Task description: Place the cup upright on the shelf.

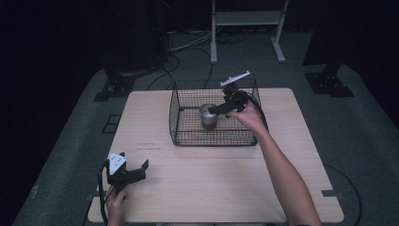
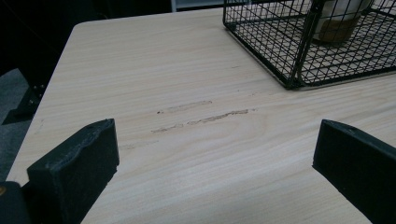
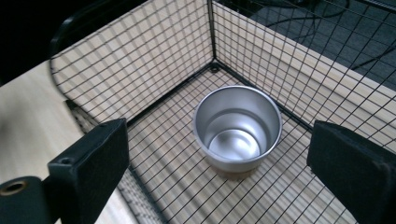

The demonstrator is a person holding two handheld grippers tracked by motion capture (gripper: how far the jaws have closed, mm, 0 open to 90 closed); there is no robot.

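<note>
High view: dark room, light wood desk (image 1: 197, 188). Wire basket (image 1: 188, 136) at far-centre edge, metal cup (image 1: 208, 115) upright inside. My right gripper (image 1: 217, 110) hangs over it; left gripper (image 1: 141, 168) near front-left corner.

Left gripper view: jaws spread, empty, over bare desk.

Right gripper view: jaws spread, apart from the cup (image 3: 237, 128). I judge the cup's placed; next, withdraw w/o snagging the wire.

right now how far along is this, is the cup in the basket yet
Done: the cup stands upright on the floor of the wire basket, empty inside. In hand: nothing; the right gripper hangs just above the cup with its jaws open and clear of it. The left gripper rests open on the table, away from the basket. Left: probably only drawing the right gripper out.
</note>
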